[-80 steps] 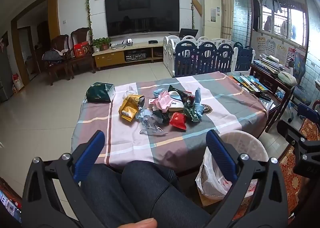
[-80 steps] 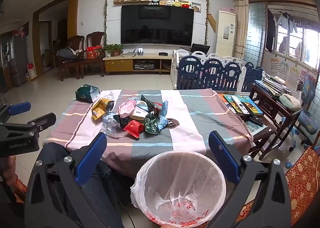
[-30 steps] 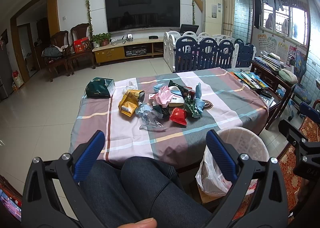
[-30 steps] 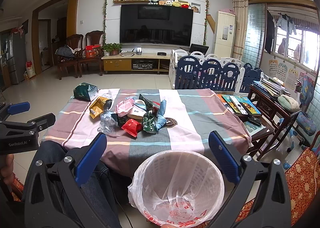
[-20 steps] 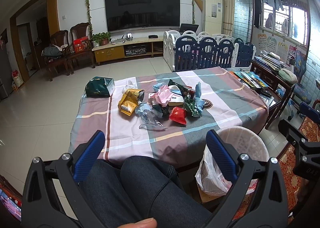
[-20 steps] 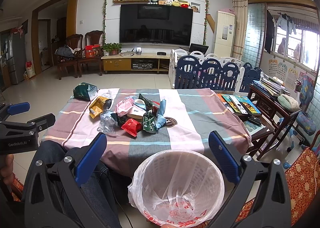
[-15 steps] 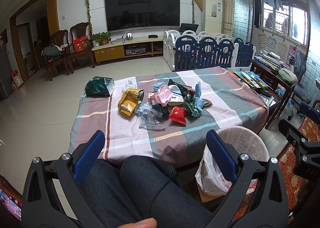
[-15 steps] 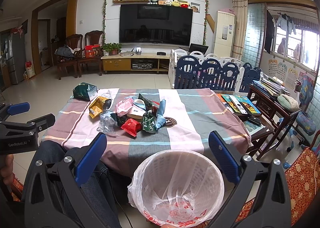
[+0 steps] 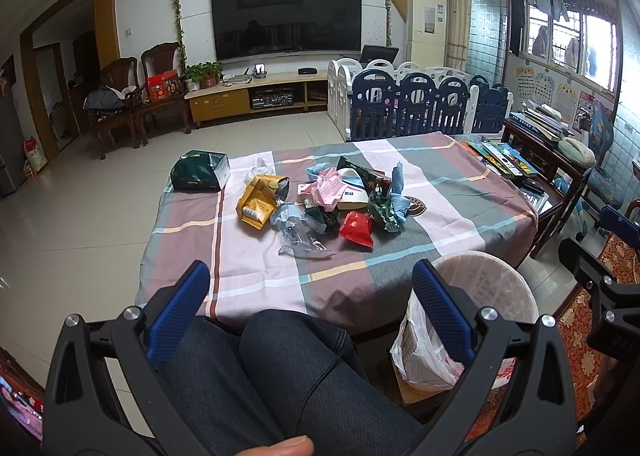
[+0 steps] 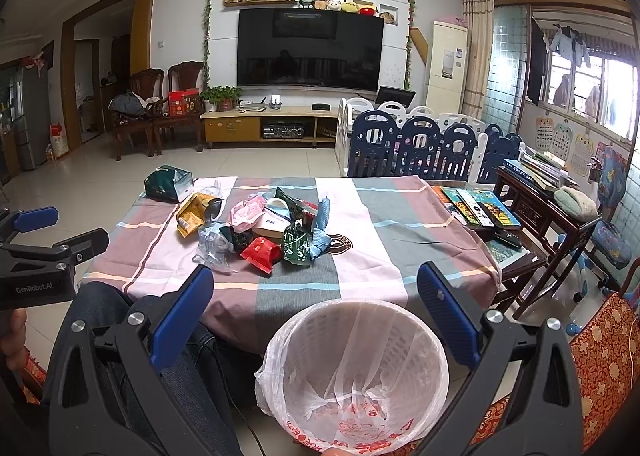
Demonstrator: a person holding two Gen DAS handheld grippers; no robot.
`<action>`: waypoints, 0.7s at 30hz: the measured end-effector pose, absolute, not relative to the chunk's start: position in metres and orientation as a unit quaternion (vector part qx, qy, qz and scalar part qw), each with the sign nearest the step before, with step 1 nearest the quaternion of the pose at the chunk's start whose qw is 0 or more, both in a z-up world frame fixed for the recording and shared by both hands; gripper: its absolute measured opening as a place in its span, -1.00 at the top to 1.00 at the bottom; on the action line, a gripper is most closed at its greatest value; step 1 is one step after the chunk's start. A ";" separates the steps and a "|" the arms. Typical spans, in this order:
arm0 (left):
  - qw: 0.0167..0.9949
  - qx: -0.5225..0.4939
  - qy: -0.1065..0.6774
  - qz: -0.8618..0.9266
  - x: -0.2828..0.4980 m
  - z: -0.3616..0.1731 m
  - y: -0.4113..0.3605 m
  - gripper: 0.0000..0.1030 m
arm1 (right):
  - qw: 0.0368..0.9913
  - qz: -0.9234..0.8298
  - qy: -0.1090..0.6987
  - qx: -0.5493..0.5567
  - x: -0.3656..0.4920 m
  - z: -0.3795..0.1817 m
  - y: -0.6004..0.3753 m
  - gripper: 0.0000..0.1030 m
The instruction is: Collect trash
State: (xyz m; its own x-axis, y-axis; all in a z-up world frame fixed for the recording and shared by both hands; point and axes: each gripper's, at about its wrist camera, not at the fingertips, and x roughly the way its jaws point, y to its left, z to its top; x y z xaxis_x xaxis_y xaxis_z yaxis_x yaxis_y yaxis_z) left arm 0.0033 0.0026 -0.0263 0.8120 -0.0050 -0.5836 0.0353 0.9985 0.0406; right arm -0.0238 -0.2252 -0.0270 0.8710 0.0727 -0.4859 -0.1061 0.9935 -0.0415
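Note:
A pile of trash lies mid-table on the striped cloth [image 9: 248,268]: a yellow bag [image 9: 259,203], a red wrapper [image 9: 356,229], green wrappers [image 9: 383,212], pink paper [image 9: 329,189] and clear plastic [image 9: 297,231]. A white bin with a plastic liner [image 10: 356,372] stands on the floor at the table's near right corner and looks empty. My left gripper [image 9: 310,296] is open and empty, held above my lap. My right gripper [image 10: 314,298] is open and empty, held above the bin. The pile also shows in the right wrist view [image 10: 260,232].
A dark green box [image 9: 199,176] sits at the table's far left corner. Books lie on a dark wooden side table [image 10: 532,208] to the right. A blue and white playpen fence [image 10: 420,148] stands behind the table. My knees [image 9: 280,368] are under the left gripper.
Both views have shifted very slightly; the grippers stay open and empty, and nothing on the table has moved.

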 end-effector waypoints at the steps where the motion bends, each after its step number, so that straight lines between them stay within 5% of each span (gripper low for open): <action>1: 0.951 0.025 0.307 -0.011 0.003 -0.027 0.002 -0.94 | 0.967 0.047 0.250 -0.033 -0.024 -0.027 -0.224 -0.94; 21: 0.950 0.024 0.312 -0.010 0.000 -0.036 0.001 -0.94 | 0.966 0.044 0.252 -0.033 -0.019 -0.030 -0.215 -0.94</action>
